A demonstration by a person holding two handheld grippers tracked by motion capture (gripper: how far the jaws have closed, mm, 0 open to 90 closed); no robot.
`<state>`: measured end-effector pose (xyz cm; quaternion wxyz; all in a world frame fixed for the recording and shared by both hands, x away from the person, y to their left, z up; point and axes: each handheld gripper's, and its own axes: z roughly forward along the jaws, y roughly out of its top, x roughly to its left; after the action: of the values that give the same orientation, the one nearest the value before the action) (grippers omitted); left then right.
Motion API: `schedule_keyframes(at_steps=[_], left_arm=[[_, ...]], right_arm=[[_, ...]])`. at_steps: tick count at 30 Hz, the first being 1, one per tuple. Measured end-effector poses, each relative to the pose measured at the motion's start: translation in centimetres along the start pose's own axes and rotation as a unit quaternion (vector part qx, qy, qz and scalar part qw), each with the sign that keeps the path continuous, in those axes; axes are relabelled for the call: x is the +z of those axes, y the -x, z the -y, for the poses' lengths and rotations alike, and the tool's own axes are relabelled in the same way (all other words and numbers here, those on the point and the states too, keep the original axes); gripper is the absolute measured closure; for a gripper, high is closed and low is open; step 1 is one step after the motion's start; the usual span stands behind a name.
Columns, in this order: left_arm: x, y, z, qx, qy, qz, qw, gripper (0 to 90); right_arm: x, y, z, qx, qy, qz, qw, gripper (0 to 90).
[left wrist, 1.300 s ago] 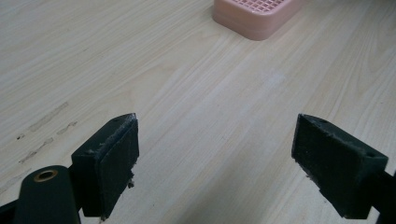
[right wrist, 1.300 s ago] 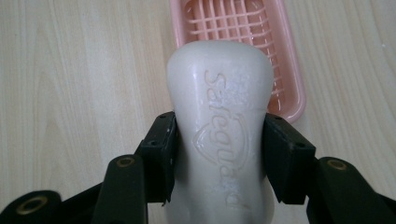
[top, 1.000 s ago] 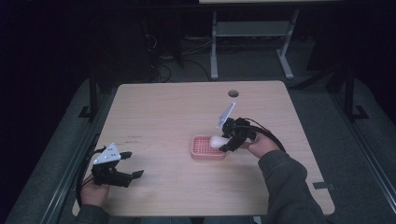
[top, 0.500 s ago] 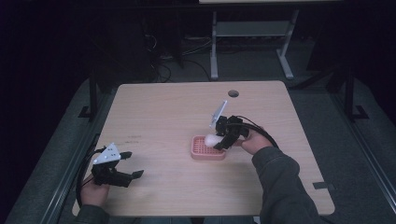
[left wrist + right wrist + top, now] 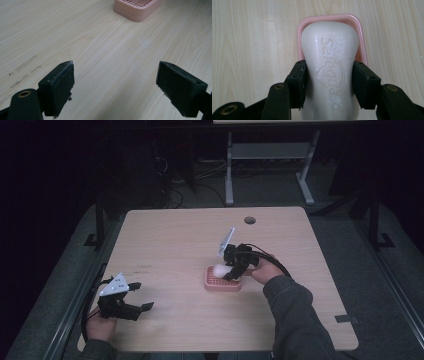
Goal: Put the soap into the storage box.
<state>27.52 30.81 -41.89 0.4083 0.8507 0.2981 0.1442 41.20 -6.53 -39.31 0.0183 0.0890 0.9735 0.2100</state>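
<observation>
Right tool [image 5: 329, 82] — one soap [image 5: 329, 62], clamped

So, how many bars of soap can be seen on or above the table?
1. The white soap bar is held in the right claw, just over the pink soap dish near the table's middle. None looks hidden.

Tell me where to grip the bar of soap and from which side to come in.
Grip the soap across its two long flat sides near the middle, the way the right gripper has it now, fingers pressed on either side. Come from above, along its length: the pink soap dish rim beneath blocks a low approach, and the rounded ends would probably slip.
</observation>
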Motion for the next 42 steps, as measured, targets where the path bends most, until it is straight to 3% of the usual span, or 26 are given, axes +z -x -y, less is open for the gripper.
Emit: schedule_keyframes(at_steps=[18, 42], left_arm=[[0.0, 0.0, 0.0, 0.002, 0.000, 0.001, 1.0000, 14.8], [0.0, 0.0, 0.0, 0.001, 0.001, 0.001, 1.0000, 14.8]], right_arm=[[2.6, 0.9, -0.8, 0.008, -0.020, -0.012, 0.9997, 48.8], [3.7, 1.2, -0.9, 0.013, -0.031, -0.019, 0.9993, 48.7]])
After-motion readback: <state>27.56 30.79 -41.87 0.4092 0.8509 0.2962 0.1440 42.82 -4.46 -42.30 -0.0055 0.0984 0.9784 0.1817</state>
